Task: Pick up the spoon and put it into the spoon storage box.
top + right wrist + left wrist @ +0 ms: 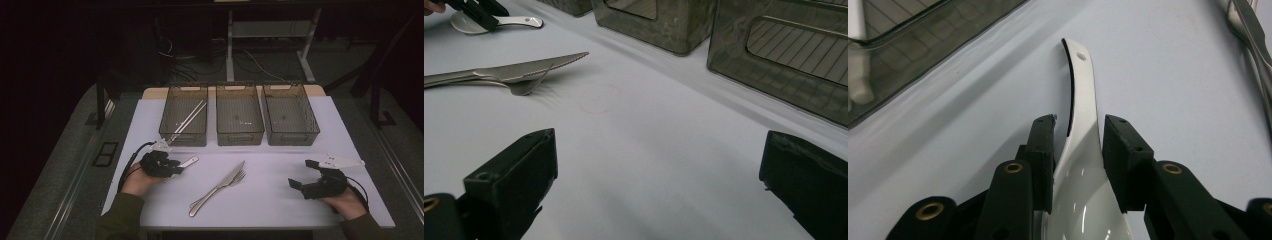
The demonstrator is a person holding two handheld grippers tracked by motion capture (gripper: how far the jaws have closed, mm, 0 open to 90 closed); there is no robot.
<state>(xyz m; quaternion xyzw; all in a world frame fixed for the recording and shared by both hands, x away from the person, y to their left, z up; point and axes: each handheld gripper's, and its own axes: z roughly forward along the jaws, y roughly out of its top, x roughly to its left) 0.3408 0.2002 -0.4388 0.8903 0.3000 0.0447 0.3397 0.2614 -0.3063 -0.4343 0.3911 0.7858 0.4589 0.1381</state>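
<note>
A glossy white ceramic spoon (1083,150) is seen between the jaws of the left claw (1078,145) in the lower middle of the left gripper view; the left pad is pressed against the spoon's neck, while a thin gap seems to remain at the right pad, so a full pinch cannot be confirmed. The spoon's handle, pierced by a small hole near its end, is stretched toward the upper middle of that frame over the pale tabletop (1173,75). In the high view the left claw (176,167) is found at the lower left, with the spoon (188,162) lying on the tabletop just in front of the leftmost clear smoky plastic bin (183,136). The right claw (302,174) is held at the lower right of the high view, its jaws spread wide and nothing between them. A silver metal knife (226,181) and a silver metal fork (235,178) are laid touching, crossed near their tips, in the lower centre of the high view, well apart from the spoon.
</note>
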